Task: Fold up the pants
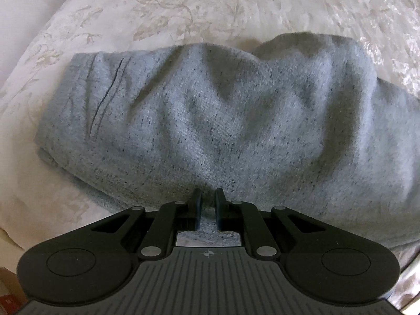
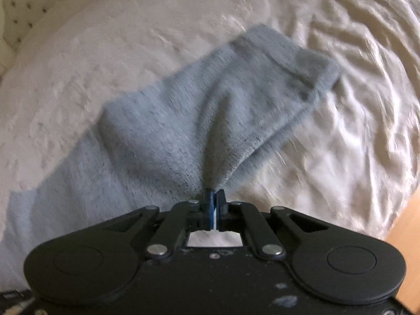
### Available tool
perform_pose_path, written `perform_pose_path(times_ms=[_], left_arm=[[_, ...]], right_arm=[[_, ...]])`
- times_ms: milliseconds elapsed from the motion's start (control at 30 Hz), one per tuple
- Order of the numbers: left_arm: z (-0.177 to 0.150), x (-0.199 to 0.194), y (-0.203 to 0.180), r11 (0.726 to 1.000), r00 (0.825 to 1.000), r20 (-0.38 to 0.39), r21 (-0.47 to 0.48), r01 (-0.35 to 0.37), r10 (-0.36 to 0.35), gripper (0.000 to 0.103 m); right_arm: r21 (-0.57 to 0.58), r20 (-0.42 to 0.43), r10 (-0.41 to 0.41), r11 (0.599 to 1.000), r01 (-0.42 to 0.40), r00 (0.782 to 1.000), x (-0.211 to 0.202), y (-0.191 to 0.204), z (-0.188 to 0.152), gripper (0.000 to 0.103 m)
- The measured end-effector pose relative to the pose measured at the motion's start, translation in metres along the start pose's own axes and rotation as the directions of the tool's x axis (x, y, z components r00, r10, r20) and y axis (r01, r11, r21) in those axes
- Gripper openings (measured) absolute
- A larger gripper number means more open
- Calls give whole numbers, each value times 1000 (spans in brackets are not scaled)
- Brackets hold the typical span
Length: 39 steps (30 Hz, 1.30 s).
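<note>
- Left wrist view: my left hand-held gripper (image 1: 208, 197) pinches the near edge of the grey pants (image 1: 210, 120), its jaws narrow with a fold of cloth between them. The pants lie bunched on the bed (image 1: 183, 8), pocket slit (image 1: 105, 97) at their left end.
- Right wrist view: my right hand-held gripper (image 2: 215, 197) is clamped tight on a gathered corner of the pants (image 2: 210, 110), a leg stretching away over the bed (image 2: 341, 131). I judge both hands should carry level, keeping the edges aligned.
</note>
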<state>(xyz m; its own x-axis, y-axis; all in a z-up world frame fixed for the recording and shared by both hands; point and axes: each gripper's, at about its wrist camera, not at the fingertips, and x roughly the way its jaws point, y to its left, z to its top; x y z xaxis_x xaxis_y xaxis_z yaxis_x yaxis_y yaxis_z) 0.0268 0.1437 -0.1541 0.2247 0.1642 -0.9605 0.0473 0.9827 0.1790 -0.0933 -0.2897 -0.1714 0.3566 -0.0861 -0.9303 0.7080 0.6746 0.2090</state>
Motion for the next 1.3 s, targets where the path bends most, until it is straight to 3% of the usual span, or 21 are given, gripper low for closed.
perform_pose_path(times_ms=[133,200,267,467,567,733,833,933,1000,1100,1167,1300], left_arm=[[2,-7,-9,1000,1000,20,20,14,-15,11],[1,-8,-15,999,999,21,26,23,-24,11],[-1,-5,-21,999,999,4,35,32,-32,11],[-7,1,-39,997,1000,-24,77,0,2,11],[-6,-3,-42,998,1000,-28,56,1,1,11],[-7,-9,-42,999,999,-29,30,-15,16,11],[-7,-8,-43,999,999,-28,25,-26,26,11],[-7,-7,-46,999,999,-30,27,-37,38,11],[-8,-7,-49,998,999,-28,37,-45,46,11],[-11,-9,-52,998,999,-12,38,-49,49,11],[-15,-9,-54,998,999,-3,34,-54,55,11],[-22,-8,-61,995,998,-5,70,-67,68,11]], right_arm=[[40,-7,44,998,-44,999,2,-6,2,8],[56,6,54,997,-55,998,-3,-11,7,20],[103,82,17,994,-25,997,-16,-29,18,42],[205,126,-49,978,23,991,-12,-71,52,43],[241,124,-68,970,36,990,-3,-91,72,51],[307,103,-44,952,11,994,19,-114,93,55],[352,93,-30,936,-5,995,28,-122,99,56],[346,86,30,937,-58,996,36,-120,105,14],[255,95,37,965,-61,995,26,-105,111,13],[76,159,-47,996,36,986,-9,-81,113,12],[45,170,-94,995,88,981,-18,-82,108,12],[94,46,-169,982,164,985,14,-102,88,11]])
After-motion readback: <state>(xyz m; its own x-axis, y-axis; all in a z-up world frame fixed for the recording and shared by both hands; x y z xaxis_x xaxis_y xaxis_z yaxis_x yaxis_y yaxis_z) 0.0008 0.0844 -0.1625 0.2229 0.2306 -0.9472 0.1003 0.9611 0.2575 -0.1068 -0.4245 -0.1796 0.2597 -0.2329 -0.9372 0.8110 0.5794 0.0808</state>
